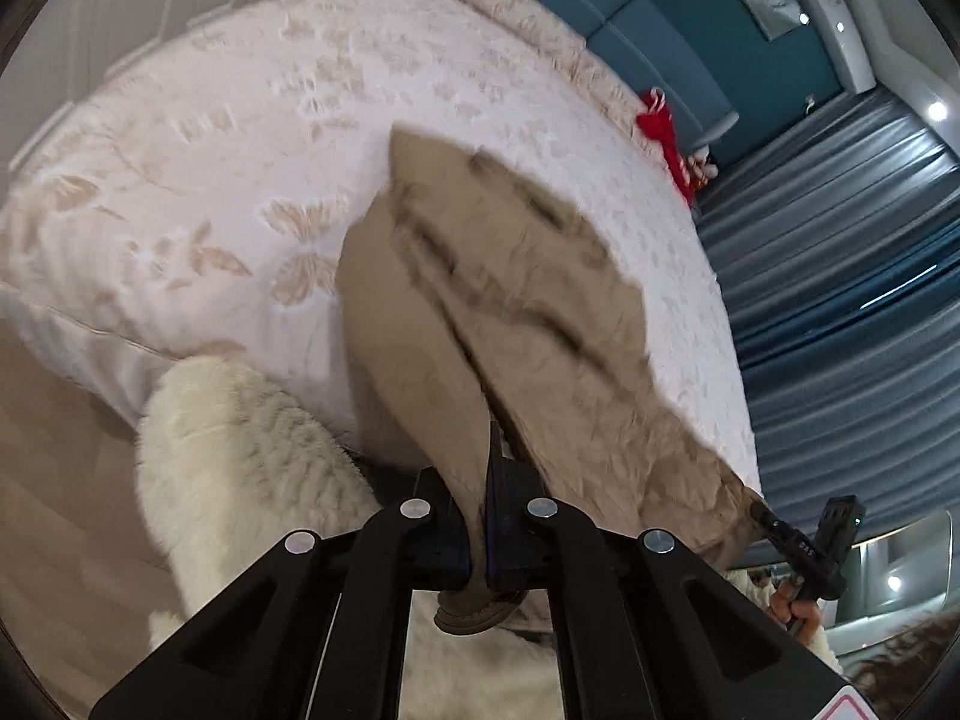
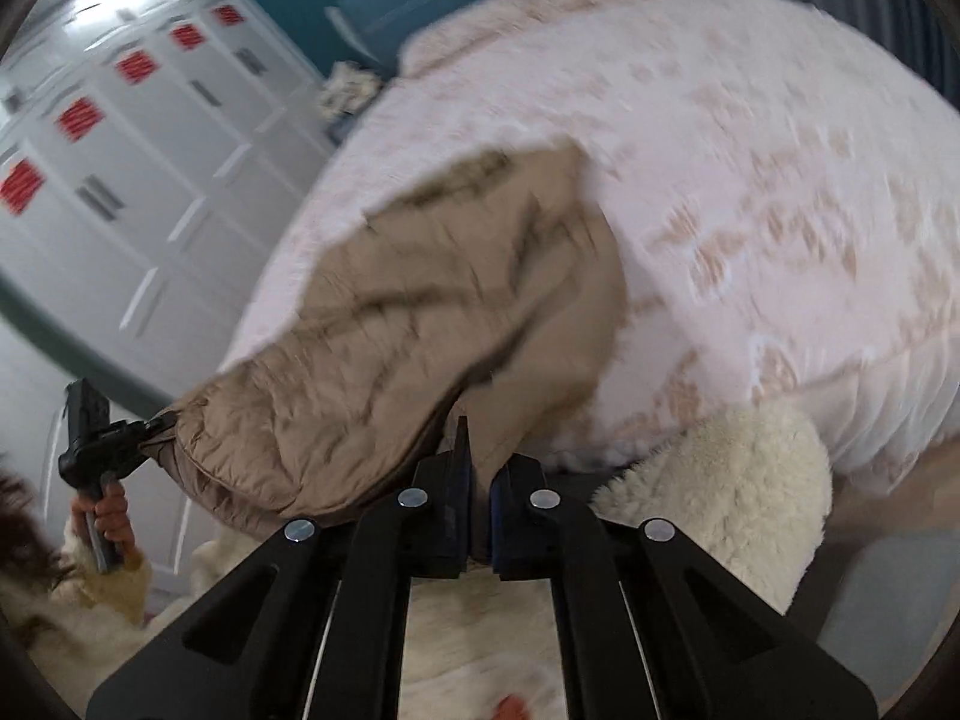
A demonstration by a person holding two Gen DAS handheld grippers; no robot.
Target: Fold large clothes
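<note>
Left wrist view — both grippers clamp the tan jacket (image 1: 510,312).

Both views are wrist fisheyes looking forward and down along black fingers (image 1: 456,540), close over a tan padded garment (image 1: 510,312) on a white patterned bed (image 1: 210,138). Left wrist view catches the right gripper (image 1: 757,509) at lower right; right wrist view catches the left gripper (image 2: 162,420) at lower left. Shared: garment, bed, teal headboard (image 1: 648,30).
</note>
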